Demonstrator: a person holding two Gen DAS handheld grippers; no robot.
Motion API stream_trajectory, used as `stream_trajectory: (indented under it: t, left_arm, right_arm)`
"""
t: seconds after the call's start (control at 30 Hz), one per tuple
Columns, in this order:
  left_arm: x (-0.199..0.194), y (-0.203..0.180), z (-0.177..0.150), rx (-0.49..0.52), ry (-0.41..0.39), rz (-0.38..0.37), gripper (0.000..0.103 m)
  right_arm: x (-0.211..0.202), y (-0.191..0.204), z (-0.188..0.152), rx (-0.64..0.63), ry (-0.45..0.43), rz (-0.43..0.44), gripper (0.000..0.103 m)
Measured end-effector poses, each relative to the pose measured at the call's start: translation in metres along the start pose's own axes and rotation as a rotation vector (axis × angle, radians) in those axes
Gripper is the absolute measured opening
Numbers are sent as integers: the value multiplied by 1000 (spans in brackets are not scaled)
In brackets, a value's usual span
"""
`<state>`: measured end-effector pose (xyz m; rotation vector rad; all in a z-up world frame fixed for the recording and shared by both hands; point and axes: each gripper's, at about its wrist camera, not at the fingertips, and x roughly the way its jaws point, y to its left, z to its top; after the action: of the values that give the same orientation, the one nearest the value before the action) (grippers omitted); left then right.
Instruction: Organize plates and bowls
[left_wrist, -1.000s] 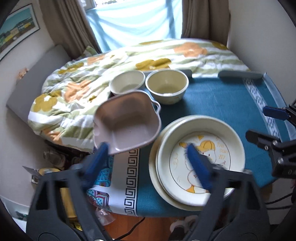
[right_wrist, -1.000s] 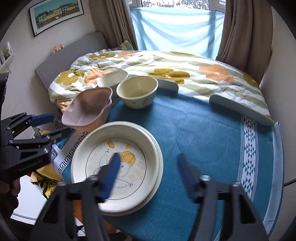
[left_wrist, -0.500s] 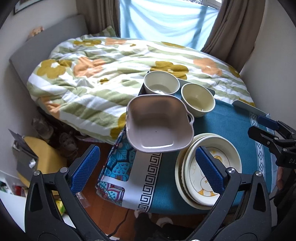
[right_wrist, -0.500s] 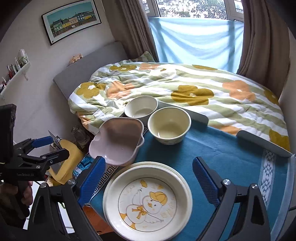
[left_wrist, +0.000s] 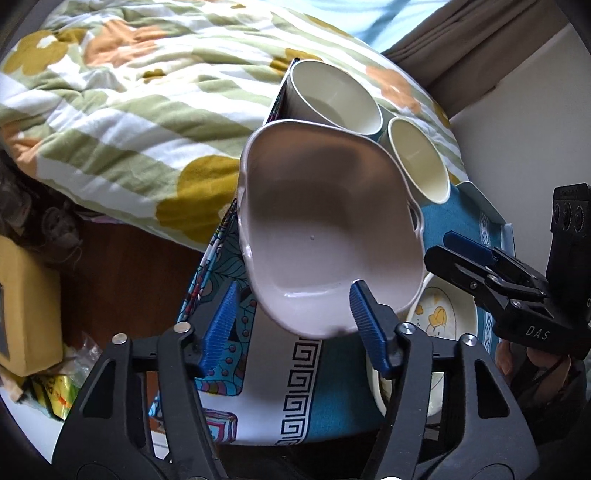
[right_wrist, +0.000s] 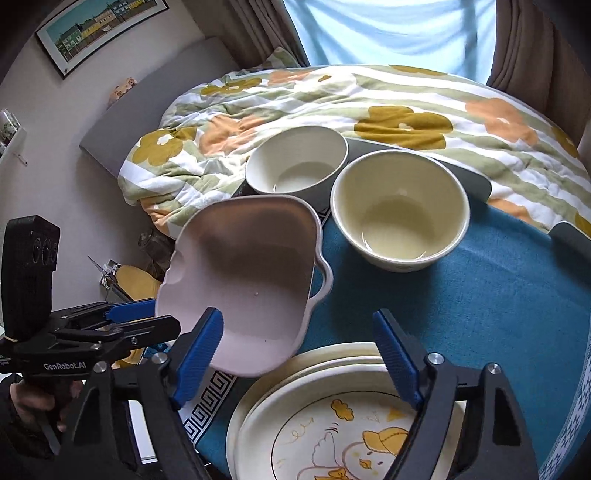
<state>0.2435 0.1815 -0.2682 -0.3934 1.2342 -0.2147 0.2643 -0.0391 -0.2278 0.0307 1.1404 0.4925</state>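
The left gripper points steeply down at the near rim of a pale pink, squarish plastic bowl with small side handles. Its jaws have just been closing and stand apart around that rim: the right blue pad lies over the inside of the bowl, while the left pad hangs outside it with a clear gap, so nothing is clamped. The bowl sits tilted at the edge of the counter covered in a blue cloth, and part of it hangs out past the cloth's patterned border. A hand grips the left tool's handle. The right gripper is just beside it. Its jaws have also just been closing and are spread wide and empty, with the pink bowl's lower rim behind the left pad. Right under these jaws lies a cream plate with a yellow duck drawing, stacked on a wider cream plate. Beyond the right jaws stands a round cream bowl. A round white bowl stands just past it, near the far rim of the pink one. Behind both spreads a striped quilt with orange and mustard flowers, and above it hangs a pale blue window blind.
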Motion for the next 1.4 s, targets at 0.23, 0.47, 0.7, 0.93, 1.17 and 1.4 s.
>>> stream_trajectory:
  t: [0.23, 0.47, 0.7, 0.93, 1.17, 1.4]
  left_arm:
    - [27, 19, 16, -42, 41, -19, 34]
    - [32, 16, 23, -2, 20, 47, 10]
    - [16, 5, 18, 42, -35, 98, 10]
    - [-25, -36, 2, 83, -120, 163, 10]
    - [-62, -107, -29, 116, -192, 187, 10]
    - [-68, -191, -72, 187, -226, 164, 10]
  right_arm:
    - [33, -4, 5, 52, 66, -14, 48]
    - [48, -6, 10, 69, 91, -23, 14]
    - [39, -2, 9, 39, 60, -19, 14]
    - [-3, -2, 2, 1, -18, 33, 14]
    - [-78, -20, -16, -26, -106, 55, 14]
    - [-148, -59, -54, -8, -189, 23, 14]
